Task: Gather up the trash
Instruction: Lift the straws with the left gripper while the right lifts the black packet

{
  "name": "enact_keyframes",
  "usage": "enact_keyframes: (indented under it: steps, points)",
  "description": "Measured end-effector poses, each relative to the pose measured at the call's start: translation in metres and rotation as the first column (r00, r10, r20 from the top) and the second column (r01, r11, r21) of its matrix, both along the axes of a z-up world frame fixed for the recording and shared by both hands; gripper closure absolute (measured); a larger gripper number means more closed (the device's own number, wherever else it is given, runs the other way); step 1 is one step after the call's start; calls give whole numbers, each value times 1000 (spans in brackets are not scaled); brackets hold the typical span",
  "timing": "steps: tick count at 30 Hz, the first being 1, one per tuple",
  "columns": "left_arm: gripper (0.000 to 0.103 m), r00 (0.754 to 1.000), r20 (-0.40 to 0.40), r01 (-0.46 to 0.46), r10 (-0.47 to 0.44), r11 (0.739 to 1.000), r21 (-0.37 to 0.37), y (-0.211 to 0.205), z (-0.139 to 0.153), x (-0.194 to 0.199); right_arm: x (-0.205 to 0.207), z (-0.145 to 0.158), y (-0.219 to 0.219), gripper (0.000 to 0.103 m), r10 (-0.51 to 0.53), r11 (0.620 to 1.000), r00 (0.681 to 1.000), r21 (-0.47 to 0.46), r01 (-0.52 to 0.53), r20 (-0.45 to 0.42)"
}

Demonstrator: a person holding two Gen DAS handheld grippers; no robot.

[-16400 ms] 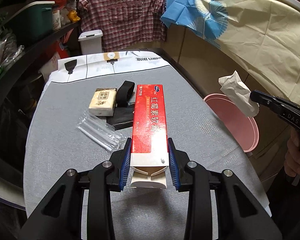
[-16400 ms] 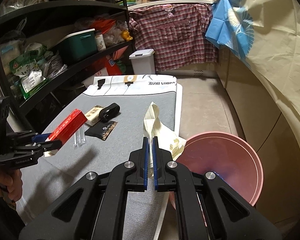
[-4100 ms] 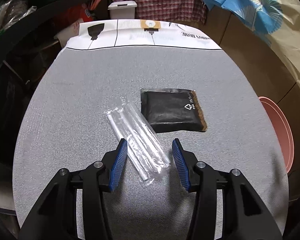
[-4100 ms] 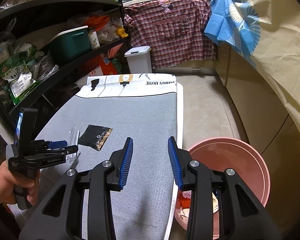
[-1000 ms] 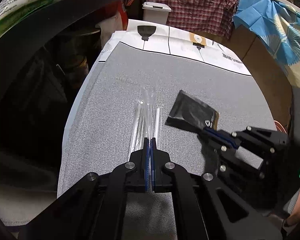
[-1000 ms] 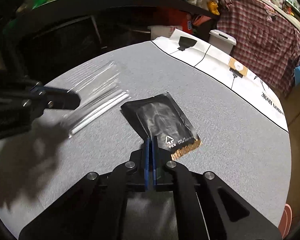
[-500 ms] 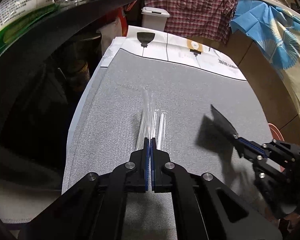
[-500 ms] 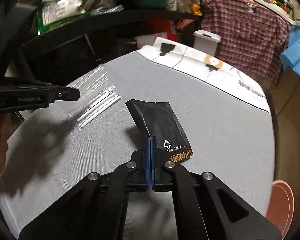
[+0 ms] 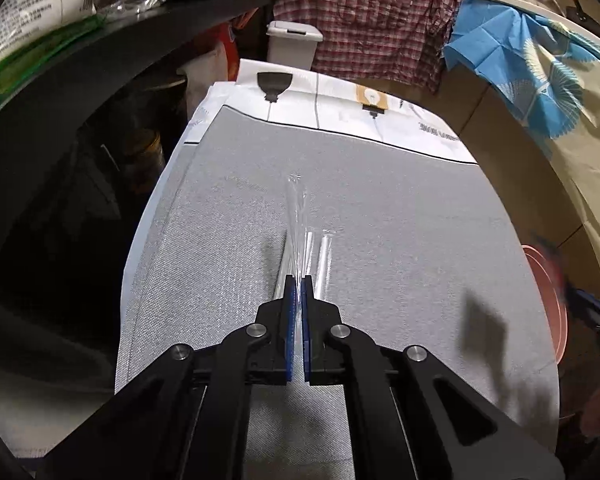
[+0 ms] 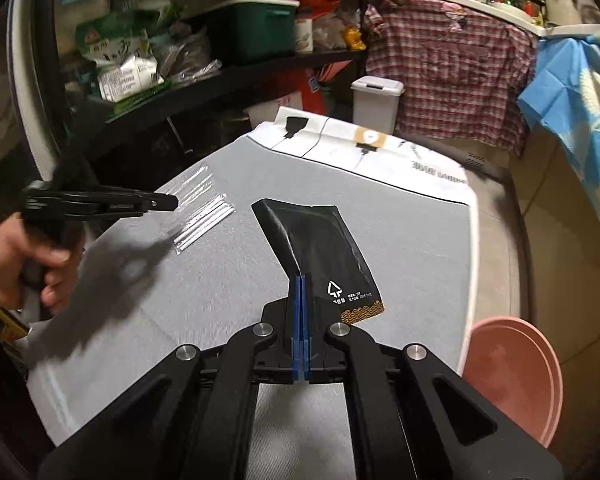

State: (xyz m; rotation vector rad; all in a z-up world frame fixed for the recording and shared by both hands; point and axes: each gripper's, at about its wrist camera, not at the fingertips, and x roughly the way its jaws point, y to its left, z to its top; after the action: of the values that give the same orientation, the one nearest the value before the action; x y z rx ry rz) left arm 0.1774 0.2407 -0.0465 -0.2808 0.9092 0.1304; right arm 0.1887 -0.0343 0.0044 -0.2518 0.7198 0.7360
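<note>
My left gripper (image 9: 299, 280) is shut on a clear plastic straw wrapper (image 9: 300, 224) and holds it just above the grey table (image 9: 400, 208). The wrapper also shows in the right wrist view (image 10: 202, 216), at the left gripper's tip (image 10: 174, 202). My right gripper (image 10: 300, 280) is shut on a black foil pouch (image 10: 316, 248) and holds it lifted above the table (image 10: 420, 240). A pink bin (image 10: 512, 376) stands on the floor off the table's right side. Its rim shows blurred in the left wrist view (image 9: 548, 280).
Dark shelves (image 10: 228, 76) with bags and a green box (image 10: 252, 28) run along the left. A white lidded bin (image 10: 376, 100) and a plaid shirt (image 10: 448, 68) are beyond the table's far end. A cloth-covered wall (image 9: 560, 120) is on the right.
My right gripper has lifted the black pouch off the table and swung it right, toward the pink bin. My left gripper has raised the clear wrapper a little.
</note>
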Motion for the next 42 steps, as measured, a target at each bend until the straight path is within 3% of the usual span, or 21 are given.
enact_keyframes:
  steps: [4,6,7,8,12,25,27,28,29,30,31,34,36,38,39,40,42]
  points:
    - [68,999,-41,17,-16,1000,16,-3,-11,5,-10,15,-28,102,-26,999,1000,21,26,10]
    - [67,998,-59,35,-33,999,37,-6,-17,7,-13,20,-40,102,-41,998,999,38,41,5]
    - [68,997,-72,43,-40,998,46,-8,-20,8,-15,23,-47,102,-49,998,999,46,49,2]
    - [78,996,-84,47,-42,998,52,-8,-22,9,-15,24,-51,102,-54,997,999,51,54,0]
    - [103,993,-108,52,-46,997,58,-8,-26,8,-19,25,-72,102,-89,992,996,87,89,-11]
    - [103,998,22,63,-65,993,103,-26,15,-9,-20,15,-104,102,-177,973,984,146,180,-38]
    - [93,998,17,61,-63,993,97,-26,13,-8,-22,16,-104,102,-172,974,985,143,174,-26]
    - [71,998,9,66,-67,994,92,-27,11,-6,-23,16,-105,102,-171,975,985,144,172,-23]
    - [59,997,7,71,-72,992,102,-29,9,-4,-24,15,-105,102,-171,975,985,143,172,-24]
    - [51,997,10,75,-76,989,124,-32,6,-2,-24,14,-106,102,-174,974,984,140,176,-26]
    - [51,997,2,80,-81,987,140,-34,4,0,-24,13,-106,102,-175,974,984,139,177,-28]
    - [51,995,-40,96,-91,982,163,-39,-8,10,-23,11,-111,102,-179,974,983,137,181,-29]
    - [58,994,-78,93,-80,978,188,-39,-17,16,-22,10,-114,102,-186,973,982,136,188,-31]
    - [84,992,-102,92,-73,977,190,-37,-23,20,-22,8,-118,102,-195,971,980,135,197,-33]
    - [91,992,-108,89,-70,979,183,-35,-24,21,-21,7,-121,102,-199,970,979,135,202,-35]
    - [98,992,-106,84,-65,980,181,-34,-24,21,-21,6,-122,102,-202,969,979,135,205,-37]
    - [102,995,-86,72,-57,982,176,-32,-19,20,-19,5,-126,102,-210,967,977,136,213,-40]
